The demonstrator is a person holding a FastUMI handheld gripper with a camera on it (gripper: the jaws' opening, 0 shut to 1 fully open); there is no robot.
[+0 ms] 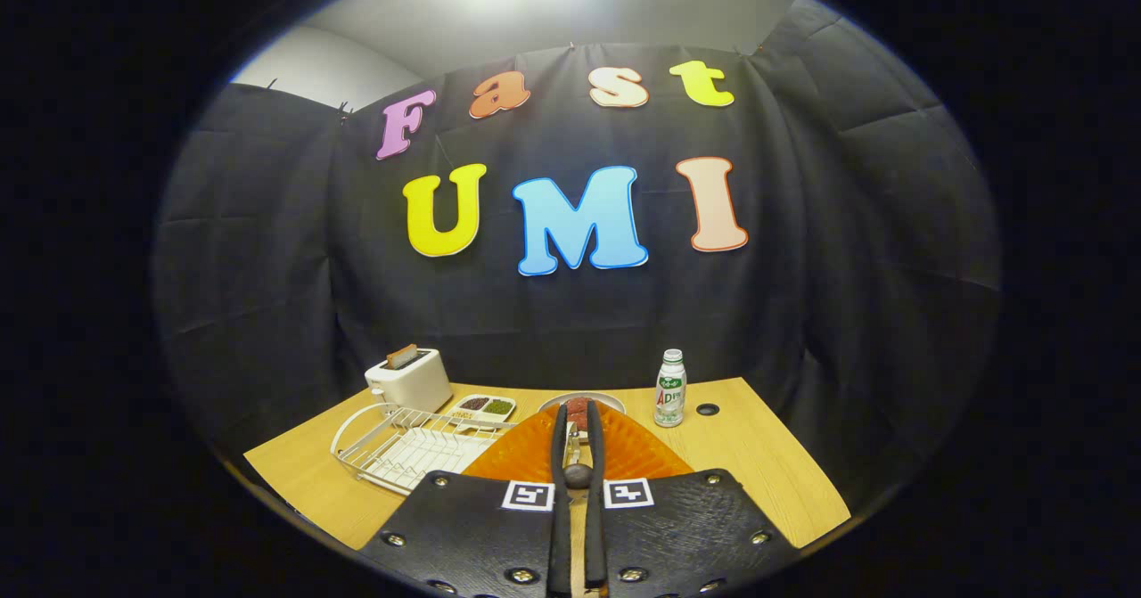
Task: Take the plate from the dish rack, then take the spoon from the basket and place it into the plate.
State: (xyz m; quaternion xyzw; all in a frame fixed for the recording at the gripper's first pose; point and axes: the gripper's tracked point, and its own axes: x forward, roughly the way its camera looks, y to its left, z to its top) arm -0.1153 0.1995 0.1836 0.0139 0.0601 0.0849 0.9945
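- Gripper view: the gripper (577, 420) has its jaws drawn almost together, with just a thin slit between the two fingers.
- In that slit sits the spoon (577, 474), its rounded end pinched between the fingers near their base and a pale stretch of it showing farther up.
- Under and around the fingers lies the orange plate (642, 455), flat on the wooden bench (758, 455).
- The white wire dish rack (401, 446) stands just beside the plate.
- Beyond the rack are a white toaster (410, 380) with a slice in it and a small two-part tray (486, 407).
- A grey dish (606, 398) holding something dark red shows past the fingertips; a small bottle (670, 389) stands upright near it.
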